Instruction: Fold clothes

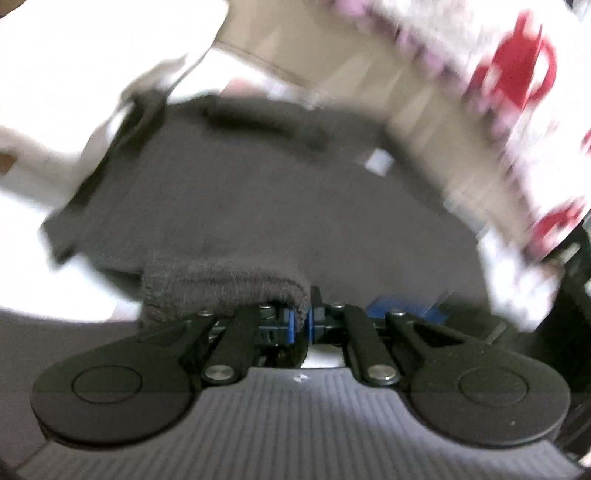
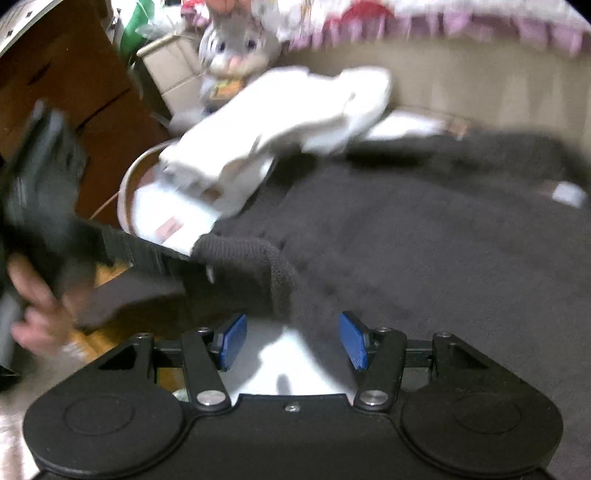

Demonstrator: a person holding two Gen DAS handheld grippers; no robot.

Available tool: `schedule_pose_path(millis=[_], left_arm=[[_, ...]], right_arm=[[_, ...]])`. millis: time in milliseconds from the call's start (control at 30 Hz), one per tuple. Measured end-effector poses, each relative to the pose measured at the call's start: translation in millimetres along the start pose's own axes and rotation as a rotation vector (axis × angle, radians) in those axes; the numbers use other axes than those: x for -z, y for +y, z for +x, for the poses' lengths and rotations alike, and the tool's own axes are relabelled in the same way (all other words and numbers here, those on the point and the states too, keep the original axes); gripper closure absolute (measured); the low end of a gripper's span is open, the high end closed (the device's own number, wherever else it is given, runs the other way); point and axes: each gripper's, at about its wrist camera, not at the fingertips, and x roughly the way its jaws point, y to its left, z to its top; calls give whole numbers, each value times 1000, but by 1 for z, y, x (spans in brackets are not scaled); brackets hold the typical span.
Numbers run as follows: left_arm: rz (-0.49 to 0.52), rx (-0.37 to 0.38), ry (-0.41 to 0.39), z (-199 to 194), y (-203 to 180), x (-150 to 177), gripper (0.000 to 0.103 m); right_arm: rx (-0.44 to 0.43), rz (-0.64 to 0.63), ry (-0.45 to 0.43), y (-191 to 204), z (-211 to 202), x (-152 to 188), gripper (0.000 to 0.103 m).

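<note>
Room: cluttered bedroom-type space, both views motion-blurred. Work surface is a pale bed/table top [image 2: 461, 85]. Bkgd, L to R in right wrist view: brown cardboard box [image 2: 74, 85] at 10 o'clock, plush rabbit [image 2: 236, 48] at 12, pink-frilled fabric [image 2: 517, 26] at 1–2 o'clock.

Left gripper [image 1: 309, 321]: blue pads nearly together, pinching a ribbed knit edge, prob. a cuff or hem, of the dark grey sweater [image 1: 258, 206]. In right wrist view this tool enters from 9 o'clock as a dark blurred bar [image 2: 140, 251], w/ the person's hand [image 2: 33, 314] behind it at 8 o'clock.

Sweater: lies spread over the surface, filling centre to 3 o'clock of right wrist view. White label [image 2: 567, 194] at 3 o'clock suggests neck end is that way. Long axis appears to run approx. 8 to 2 o'clock in that view; blur prevents a firm call. A white garment pile [image 2: 295, 122] sits at its 11–12 o'clock edge, touching or overlapping it; a round pale basket or tub [image 2: 125, 195] is just L of that pile.

Right gripper [image 2: 293, 341]: pads set wide, nothing between them; fabric edge just ahead at 12 o'clock.

Progress (judgement): early. One edge lifted, poss. start of first fold. No finished fold visible. Remaining: carry edge across, square up, fold again; white pile untouched.
</note>
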Motion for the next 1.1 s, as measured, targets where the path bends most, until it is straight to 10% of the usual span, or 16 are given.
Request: schedule_pose_path(millis=[133, 333, 667, 767, 1100], left_arm=[[-222, 271, -63, 6, 17, -30, 97], [-342, 395, -74, 20, 46, -5, 97], [-277, 414, -169, 0, 53, -3, 97], [-256, 373, -212, -7, 56, -4, 97], [-148, 297, -230, -25, 44, -6, 97]], right_arm=[[-84, 76, -14, -2, 0, -20, 39], [-199, 244, 55, 0, 31, -7, 32], [-127, 94, 10, 34, 121, 9, 30], [-212, 94, 17, 38, 128, 9, 76], [-143, -2, -58, 42, -1, 31, 85]])
